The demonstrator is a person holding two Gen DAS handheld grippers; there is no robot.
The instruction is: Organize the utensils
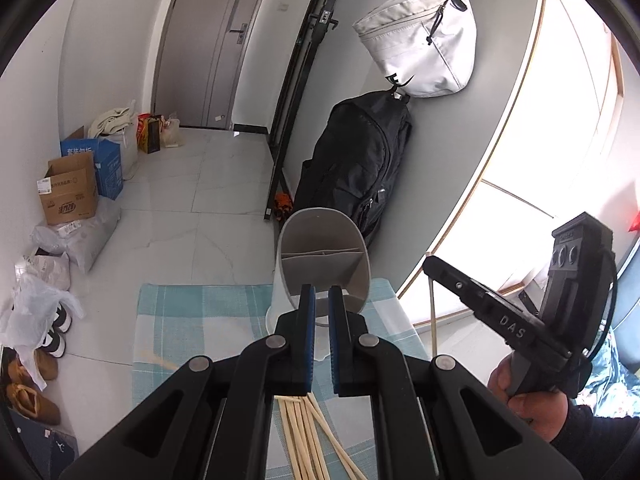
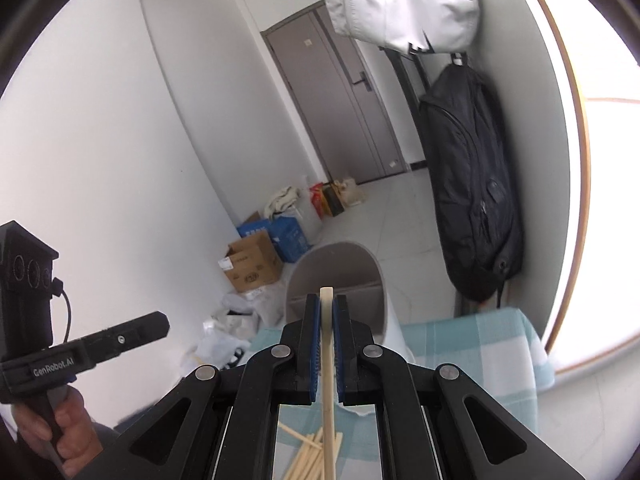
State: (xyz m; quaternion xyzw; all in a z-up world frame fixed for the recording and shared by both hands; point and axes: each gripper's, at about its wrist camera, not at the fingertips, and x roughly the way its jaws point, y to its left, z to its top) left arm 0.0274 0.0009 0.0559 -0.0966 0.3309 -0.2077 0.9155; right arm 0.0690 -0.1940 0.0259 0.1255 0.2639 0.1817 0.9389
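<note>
1. A checked teal-and-white cloth (image 1: 192, 320) is covering the work surface; in the right wrist view it (image 2: 480, 344) is draping over the far edge.
2. Pale floor tiles (image 1: 192, 208) are running back to a grey door (image 1: 208, 40). Cardboard boxes (image 1: 70, 190), plastic bags and shoes are lining the left wall.
3. A black backpack (image 1: 360, 168) is hanging against the right wall, with a white bag (image 1: 424, 40) hanging above it.
4. A grey utensil holder (image 1: 324, 256) with inner dividers is standing on the cloth, its opening facing both cameras.
5. The left gripper (image 1: 322, 294) is showing a narrow gap between its blue pads, with nothing in it, and is sitting just in front of the holder's rim.
6. Loose chopsticks (image 1: 308, 436) are lying on the cloth below the left jaws.
7. The right gripper (image 2: 327, 302) is clamping one chopstick (image 2: 327, 344) lengthwise, its tip projecting just past the fingertips toward the holder (image 2: 336, 276).
8. More chopsticks (image 2: 308, 454) are lying below the right jaws.
</note>
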